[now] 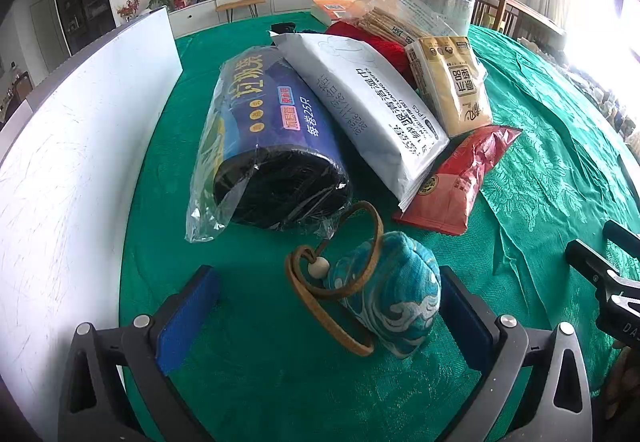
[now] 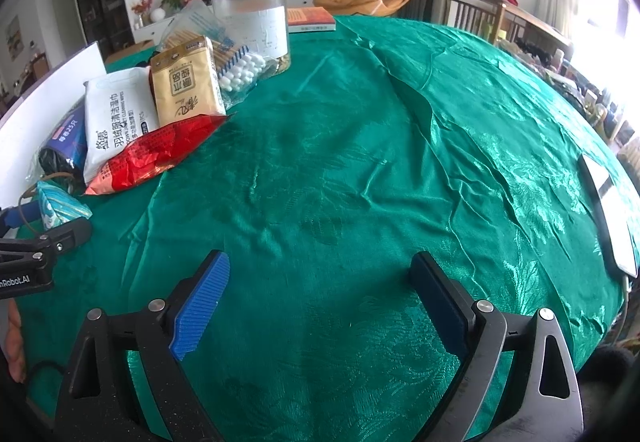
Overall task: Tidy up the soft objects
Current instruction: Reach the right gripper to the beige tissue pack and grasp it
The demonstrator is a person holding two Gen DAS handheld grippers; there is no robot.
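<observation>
The soft things lie in a row on the green cloth [image 2: 360, 146], next to a white board [image 1: 80, 146]. From the board outward there is a bag roll [image 1: 272, 130] in clear wrap, then a white wipes pack [image 1: 360, 102], a gold tissue pack [image 1: 452, 86] and a red packet [image 1: 460, 178] that is partly under the wipes pack. They touch or overlap each other, so this part of the tidying looks mostly done.

The blue pouch [image 1: 388, 294] with its brown cord [image 1: 332, 282] lies just in front of the roll, between the fingers of the left gripper [image 1: 328, 318]. The jaws are spread; the pouch seems to lean against the right pad, while the left pad is clearly apart from it, so it is not pinched. The pouch is probably either just set down or about to be taken (the pictures do not decide this).

The right gripper [image 2: 320, 302] hangs over bare cloth with its jaws wide and nothing between them. Further back a swab bag [image 2: 240, 70] leans by a clear jar [image 2: 252, 22]. These look not yet arranged, so some work is likely left. A book [image 2: 312, 20] lies behind.
</observation>
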